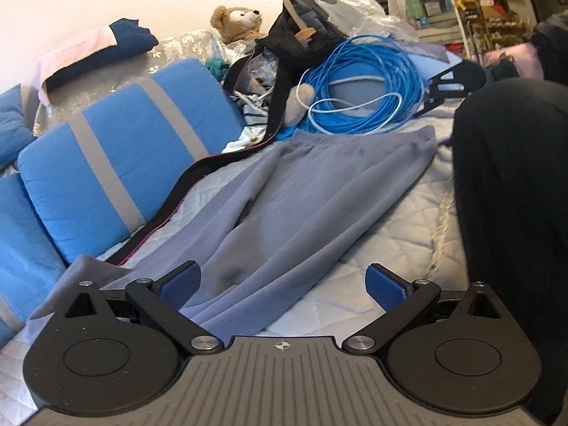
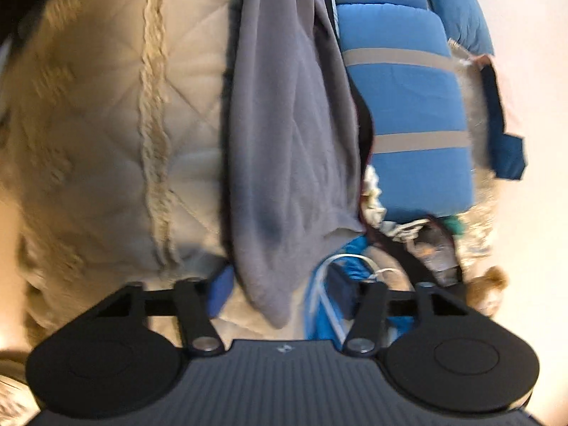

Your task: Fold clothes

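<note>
Grey-blue trousers point(image 1: 319, 184) lie spread on a quilted white bedcover point(image 1: 401, 234), with the elastic waistband at the far end near a blue cable coil. My left gripper point(image 1: 284, 284) is open wide just above the near trouser leg, its blue pads point(image 1: 179, 285) on either side of the cloth and clear of it. The right wrist view is blurred and rolled. There a corner of the trousers point(image 2: 284, 163) reaches down between the fingers of my right gripper point(image 2: 280, 289). Its blue pads point(image 2: 222, 293) stand apart from the cloth, so the gripper is open.
Blue cushions with grey stripes point(image 1: 117, 163) line the left side. A black strap point(image 1: 198, 181), a coil of blue cable point(image 1: 369, 81), a black bag point(image 1: 301, 32), a teddy bear point(image 1: 238, 21) and folded cloth point(image 1: 96, 53) crowd the far end. A person's dark-clothed limb point(image 1: 514, 195) fills the right.
</note>
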